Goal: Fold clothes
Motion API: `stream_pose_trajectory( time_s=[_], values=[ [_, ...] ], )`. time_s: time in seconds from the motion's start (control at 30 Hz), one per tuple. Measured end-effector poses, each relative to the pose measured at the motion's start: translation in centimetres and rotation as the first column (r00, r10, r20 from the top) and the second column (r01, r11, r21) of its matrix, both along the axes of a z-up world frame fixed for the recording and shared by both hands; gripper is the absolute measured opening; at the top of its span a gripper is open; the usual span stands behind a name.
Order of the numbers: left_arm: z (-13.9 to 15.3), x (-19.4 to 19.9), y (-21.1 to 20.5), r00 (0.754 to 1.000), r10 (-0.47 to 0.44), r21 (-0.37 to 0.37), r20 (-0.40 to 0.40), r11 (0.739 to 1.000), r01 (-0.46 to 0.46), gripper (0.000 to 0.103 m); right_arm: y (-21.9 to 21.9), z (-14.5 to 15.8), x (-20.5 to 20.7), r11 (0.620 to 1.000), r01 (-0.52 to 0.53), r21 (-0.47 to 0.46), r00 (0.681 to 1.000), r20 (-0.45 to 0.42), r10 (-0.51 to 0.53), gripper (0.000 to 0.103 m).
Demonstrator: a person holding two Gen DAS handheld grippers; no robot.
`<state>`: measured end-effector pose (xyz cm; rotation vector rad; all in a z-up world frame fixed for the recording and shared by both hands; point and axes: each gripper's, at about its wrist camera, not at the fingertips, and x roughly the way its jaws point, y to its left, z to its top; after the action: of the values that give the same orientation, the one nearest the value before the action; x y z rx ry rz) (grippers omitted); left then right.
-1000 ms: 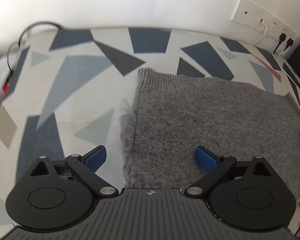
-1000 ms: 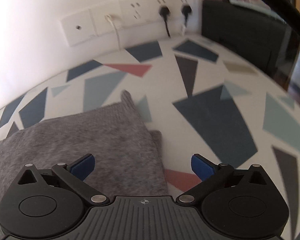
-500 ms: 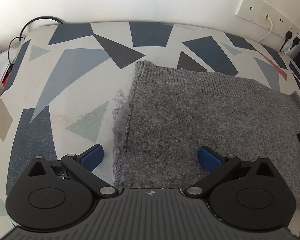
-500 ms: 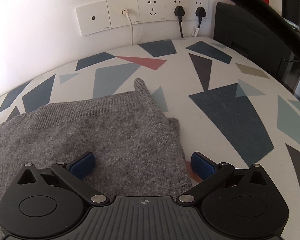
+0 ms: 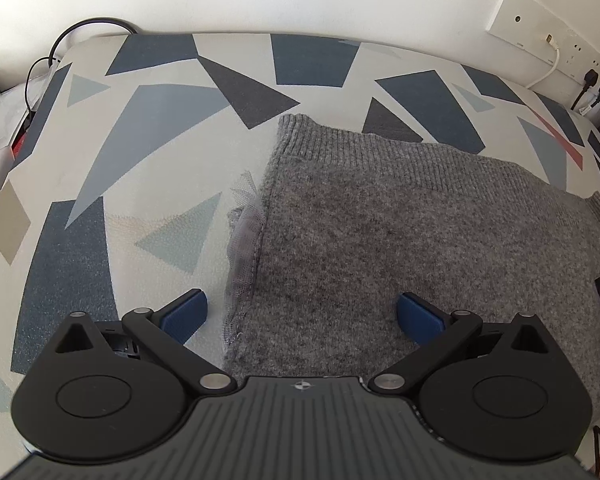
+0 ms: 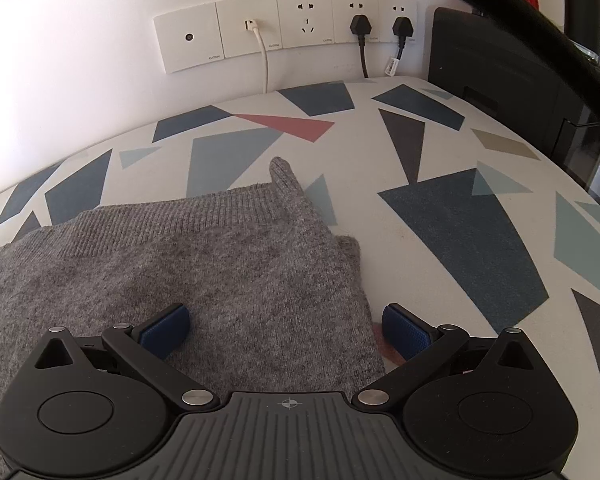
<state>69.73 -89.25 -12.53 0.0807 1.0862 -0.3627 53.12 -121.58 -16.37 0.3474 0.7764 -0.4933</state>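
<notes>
Sweater (image 5: pixel 400 236) edges between spread jaws

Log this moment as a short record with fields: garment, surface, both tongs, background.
garment: grey sweater, lying flat, ribbed hem toward the wall
mesh: pale netting sticking out at the sweater's left edge
surface: patterned tabletop
left tongs: open, straddling the sweater's left edge
right tongs: open, straddling its right edge
background: wall sockets, two black plugs and one white plugged in
</notes>
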Motion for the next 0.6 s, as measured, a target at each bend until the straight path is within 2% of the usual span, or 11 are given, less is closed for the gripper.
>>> stream_pose_trajectory(
  time_s=[0.3,0.6],
  values=[
    [0.0,0.4,0.0,1.000,-0.023,-0.007,0.010,1.000,0.023,0.103,-0.2,0.1,0.2,1.000,-0.006,0.007,1.000,-0.015,0.006,0.102],
    [-0.2,1.9,-1.6,0.997,-0.070,0.030,0.021,0.997,0.070,0.103,-0.2,0.1,0.3,1.000,-0.015,0.004,1.000,-0.015,0.015,0.102]
  ],
)
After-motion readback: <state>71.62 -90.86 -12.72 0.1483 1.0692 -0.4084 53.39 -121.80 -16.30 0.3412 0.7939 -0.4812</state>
